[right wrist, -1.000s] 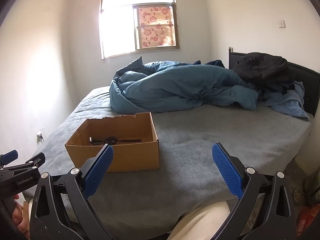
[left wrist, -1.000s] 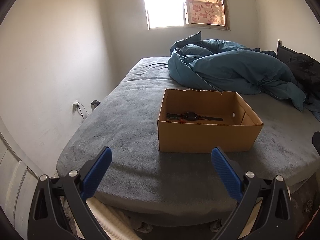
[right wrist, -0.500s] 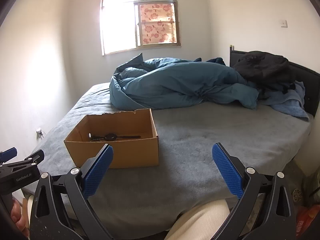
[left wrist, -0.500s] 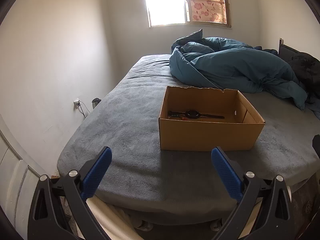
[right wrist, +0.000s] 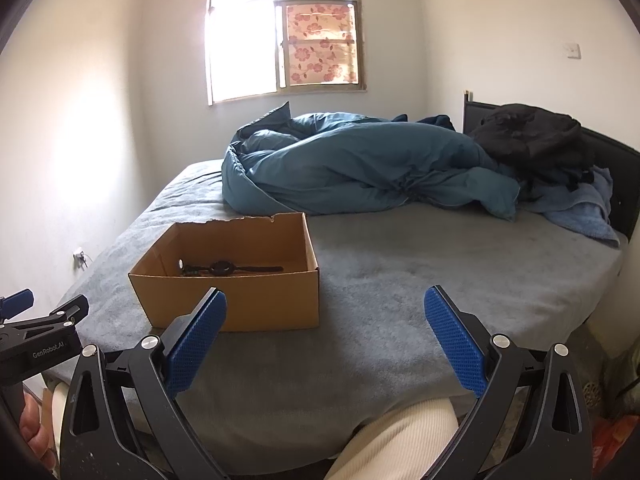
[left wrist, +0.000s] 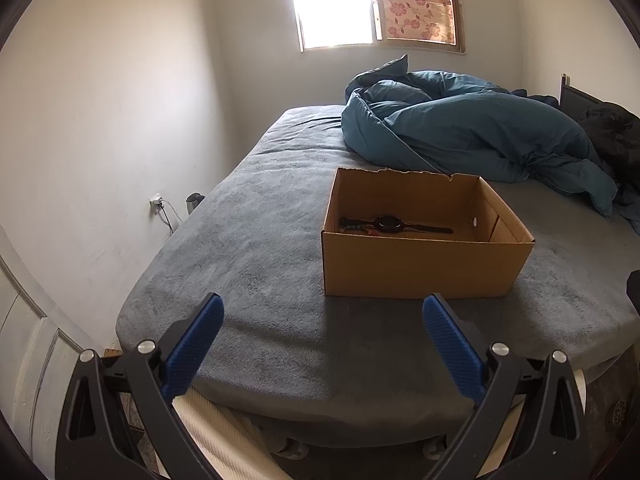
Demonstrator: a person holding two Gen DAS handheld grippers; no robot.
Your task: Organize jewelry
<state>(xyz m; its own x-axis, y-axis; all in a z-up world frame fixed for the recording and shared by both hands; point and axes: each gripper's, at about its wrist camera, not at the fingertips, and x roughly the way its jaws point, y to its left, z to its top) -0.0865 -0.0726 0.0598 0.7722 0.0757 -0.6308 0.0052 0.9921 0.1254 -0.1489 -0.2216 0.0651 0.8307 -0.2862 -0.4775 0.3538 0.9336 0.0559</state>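
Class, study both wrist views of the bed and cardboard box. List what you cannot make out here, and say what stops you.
- Box floor nearest the camera: both views, hidden by the front wall of the cardboard box.
- Small items beside the watch: too small and dark to identify.
- Left gripper: in the right wrist view, cut off by the edge.
- Outside the window: glare washes it out.

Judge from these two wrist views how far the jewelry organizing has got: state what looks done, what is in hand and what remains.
Done: a dark watch lies flat on the floor of the open cardboard box on the bed, with a small item beside it too unclear to name. In hand: nothing; the left gripper and right gripper are both open and empty, short of the box. Left: no other jewelry shows on the bed, so what remains cannot be told.
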